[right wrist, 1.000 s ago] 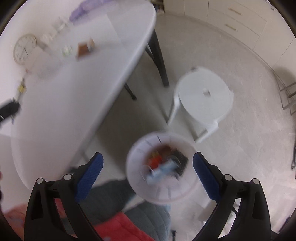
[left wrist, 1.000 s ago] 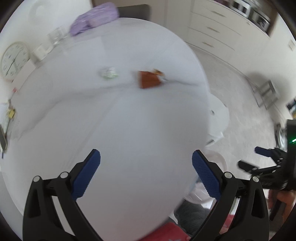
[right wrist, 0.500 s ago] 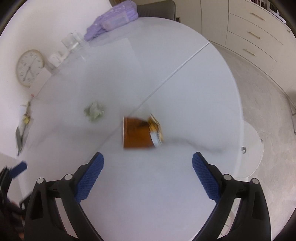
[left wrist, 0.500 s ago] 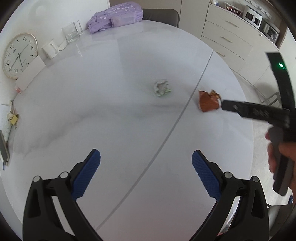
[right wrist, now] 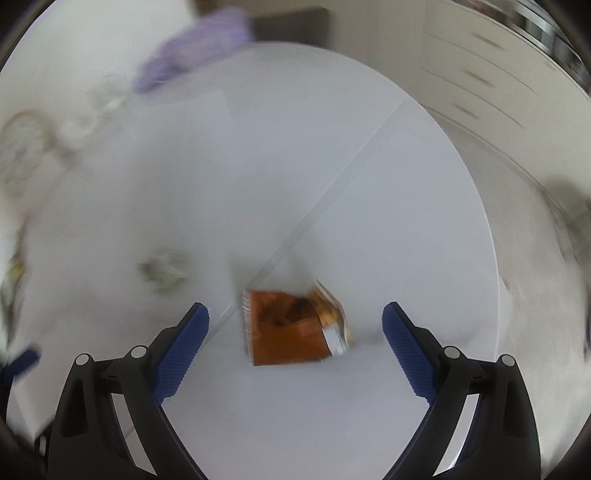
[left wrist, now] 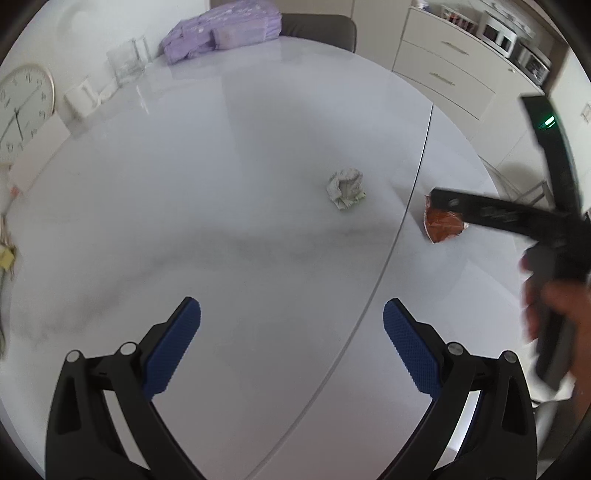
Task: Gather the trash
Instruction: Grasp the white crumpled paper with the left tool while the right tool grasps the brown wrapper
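the right gripper (right wrist: 295,332) was spread wide, its two blue pads (right wrist: 181,347) well apart and holding nothing. between and just beyond them lay the orange snack wrapper (right wrist: 288,328), flat on the white table (right wrist: 332,166), with its torn, lighter end turned to the right. the wrapper sat just right of the thin seam (right wrist: 347,173) that ran across the tabletop. this view was blurred, so finer detail on the wrapper could not be read.

the left gripper (left wrist: 291,332) was also wide open and empty, hanging over the near part of the table (left wrist: 221,184). ahead of it, near the middle of the table, sat a crumpled paper ball (left wrist: 346,189), pale with a greenish tinge, left of the seam (left wrist: 406,218). to its right the orange wrapper (left wrist: 443,225) showed partly under one dark finger (left wrist: 491,212) of the right gripper, which reached in from the right edge with a hand (left wrist: 565,310) around its grip. whether that finger touched the wrapper could not be told.

at the far side lay a purple bag (left wrist: 221,35), with a clear glass container (left wrist: 127,64) and a small white cup (left wrist: 81,98) to its left. a round wall clock (left wrist: 22,110) leaned at the far left. white drawers (left wrist: 447,74) stood beyond the table on the right.
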A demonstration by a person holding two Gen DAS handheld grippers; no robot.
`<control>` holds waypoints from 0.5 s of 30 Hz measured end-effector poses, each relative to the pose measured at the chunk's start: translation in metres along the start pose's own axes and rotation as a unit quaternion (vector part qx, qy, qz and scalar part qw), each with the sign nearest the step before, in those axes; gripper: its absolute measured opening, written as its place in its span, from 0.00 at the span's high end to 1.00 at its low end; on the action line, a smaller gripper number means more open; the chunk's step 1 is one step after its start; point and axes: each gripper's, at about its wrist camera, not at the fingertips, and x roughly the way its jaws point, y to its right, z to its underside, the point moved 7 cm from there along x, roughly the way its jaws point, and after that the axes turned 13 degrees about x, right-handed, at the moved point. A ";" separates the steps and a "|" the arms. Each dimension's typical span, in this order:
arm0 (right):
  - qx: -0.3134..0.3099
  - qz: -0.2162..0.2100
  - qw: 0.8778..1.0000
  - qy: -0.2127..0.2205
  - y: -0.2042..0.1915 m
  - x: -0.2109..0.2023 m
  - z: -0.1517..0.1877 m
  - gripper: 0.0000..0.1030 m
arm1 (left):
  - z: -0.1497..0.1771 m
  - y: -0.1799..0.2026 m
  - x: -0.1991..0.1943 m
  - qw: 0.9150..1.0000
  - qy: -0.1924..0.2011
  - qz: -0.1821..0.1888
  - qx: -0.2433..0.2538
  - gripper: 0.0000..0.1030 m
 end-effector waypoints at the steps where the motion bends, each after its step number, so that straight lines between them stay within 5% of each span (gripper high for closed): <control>1: -0.062 -0.025 0.998 -0.022 -0.007 -0.005 -0.002 0.08 | 0.000 -0.002 -0.001 1.000 0.004 -0.001 0.008 0.08; 3: -0.164 -0.038 0.984 -0.052 -0.014 -0.012 0.000 0.08 | 0.001 -0.005 -0.001 1.000 0.009 -0.005 0.018 0.08; 6: -0.324 -0.027 0.939 -0.114 -0.016 -0.011 0.010 0.08 | 0.002 -0.010 -0.001 0.999 0.014 -0.011 0.027 0.08; 10: -0.409 -0.038 0.895 -0.175 -0.015 0.004 0.013 0.15 | -0.001 -0.013 0.006 1.000 0.020 -0.006 0.017 0.08; 15: -0.484 -0.041 0.854 -0.188 -0.025 0.029 0.011 0.21 | -0.009 -0.012 0.023 1.000 0.013 -0.003 0.024 0.08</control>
